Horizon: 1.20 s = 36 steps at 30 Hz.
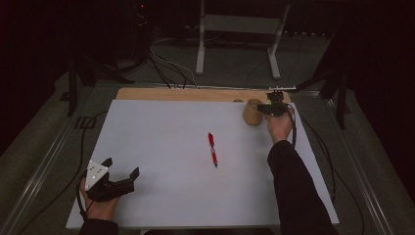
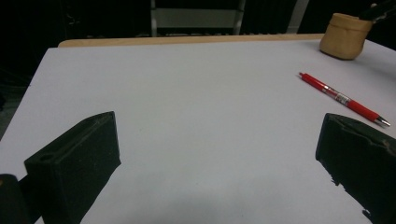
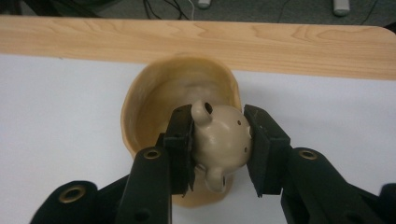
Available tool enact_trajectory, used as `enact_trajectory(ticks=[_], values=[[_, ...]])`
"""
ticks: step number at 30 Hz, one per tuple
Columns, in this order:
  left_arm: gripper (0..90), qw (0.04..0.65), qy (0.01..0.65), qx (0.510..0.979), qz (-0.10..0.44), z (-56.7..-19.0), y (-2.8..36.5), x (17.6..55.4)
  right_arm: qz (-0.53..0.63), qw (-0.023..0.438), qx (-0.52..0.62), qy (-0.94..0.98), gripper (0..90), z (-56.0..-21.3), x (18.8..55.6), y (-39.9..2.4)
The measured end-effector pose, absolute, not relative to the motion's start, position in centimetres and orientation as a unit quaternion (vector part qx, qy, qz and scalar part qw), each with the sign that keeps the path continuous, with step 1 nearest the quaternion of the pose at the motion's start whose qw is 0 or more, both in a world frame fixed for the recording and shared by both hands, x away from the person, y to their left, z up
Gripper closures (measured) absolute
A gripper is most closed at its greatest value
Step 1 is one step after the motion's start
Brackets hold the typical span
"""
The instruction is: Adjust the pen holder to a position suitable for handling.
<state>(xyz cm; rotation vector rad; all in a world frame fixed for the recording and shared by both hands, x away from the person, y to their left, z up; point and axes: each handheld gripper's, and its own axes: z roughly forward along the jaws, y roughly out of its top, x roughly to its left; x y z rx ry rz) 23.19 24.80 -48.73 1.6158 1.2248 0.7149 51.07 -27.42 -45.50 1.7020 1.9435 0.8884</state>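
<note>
While my right claw (image 3: 219, 149) is reaching to the far right of the desk (image 1: 156, 137), its jaws are pressing on both sides of a small beige rounded piece (image 3: 219, 140) with short hollow stubs and tiny holes, gripping it firmly. I am holding that piece right over the mouth of a tan wooden cup (image 3: 149, 93), whose hollow is opening toward my camera in the right gripper view. From the high view the cup (image 1: 252, 111) is sitting close to the desk's bare wooden far edge (image 1: 186, 94), with my right hand (image 1: 280, 126) just beside it.

My left claw (image 1: 122, 171) is resting at the near left corner of the desk, its jaws spread wide apart and gripping nothing. A red pen (image 1: 212, 149) is lying alone near the middle of the white surface, well apart from both claws; in the left gripper view the pen (image 2: 343, 99) is lying ahead and to the right.
</note>
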Motion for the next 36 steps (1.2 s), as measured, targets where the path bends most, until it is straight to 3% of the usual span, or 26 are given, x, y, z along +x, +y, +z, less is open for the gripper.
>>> enact_trajectory(ticks=[19,36], values=[[0.3,0.474,0.499,0.664,0.292,-48.7,24.5,23.4,0.383,0.185,0.516,0.744,65.6,-41.8,45.9,-25.6],[0.3,0.471,0.498,0.668,0.291,-48.8,24.3,23.4,0.404,0.174,0.421,0.793,65.5,-41.4,41.2,-23.2]])
